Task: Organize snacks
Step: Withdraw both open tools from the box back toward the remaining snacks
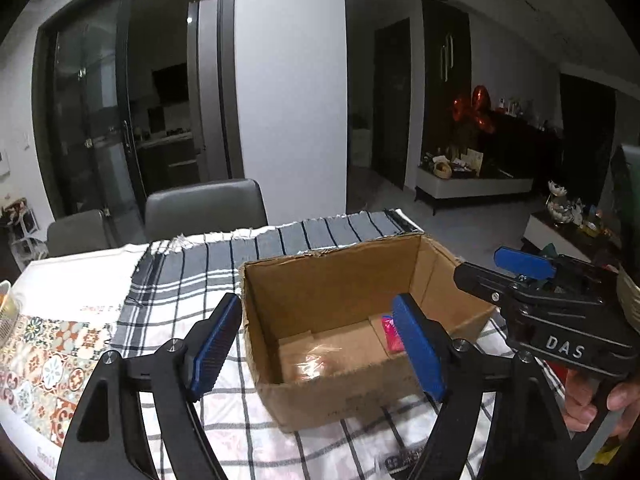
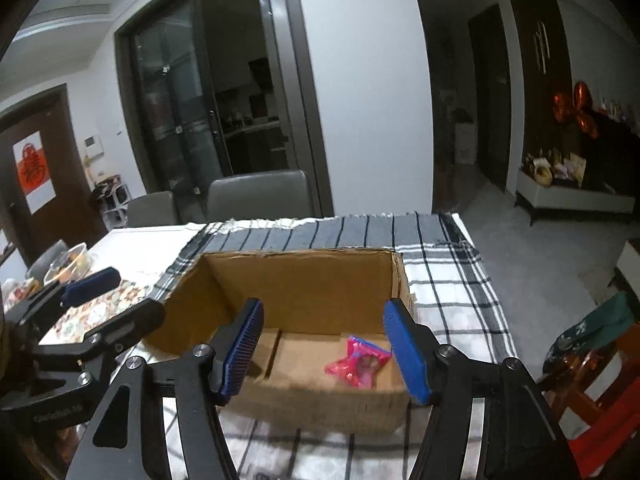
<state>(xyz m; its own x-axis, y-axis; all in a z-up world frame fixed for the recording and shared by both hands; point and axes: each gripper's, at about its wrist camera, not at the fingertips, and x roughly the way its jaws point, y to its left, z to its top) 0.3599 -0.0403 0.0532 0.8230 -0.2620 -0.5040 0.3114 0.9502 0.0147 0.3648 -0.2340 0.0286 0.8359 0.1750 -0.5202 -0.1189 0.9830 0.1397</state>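
Observation:
An open cardboard box (image 1: 332, 292) (image 2: 300, 284) stands on a checked cloth (image 1: 192, 280) (image 2: 448, 292). A pink snack packet (image 1: 389, 334) (image 2: 358, 362) lies on the box floor at the right. A clear-wrapped snack (image 1: 316, 364) lies nearer the middle, seen only in the left wrist view. My left gripper (image 1: 320, 344) (image 2: 116, 300) is open over the box's near-left corner with nothing between its blue pads. Beside it, my right gripper (image 2: 324, 348) (image 1: 496, 270) is open above the box's near wall, and the pink packet lies below it, untouched.
Two grey chairs (image 1: 204, 208) (image 2: 260, 196) stand behind the table. A patterned mat (image 1: 48, 360) and a glass bowl (image 2: 68, 264) are to the left. The table's right edge (image 2: 492, 280) drops to the floor. A hand (image 1: 600, 400) holds the right gripper.

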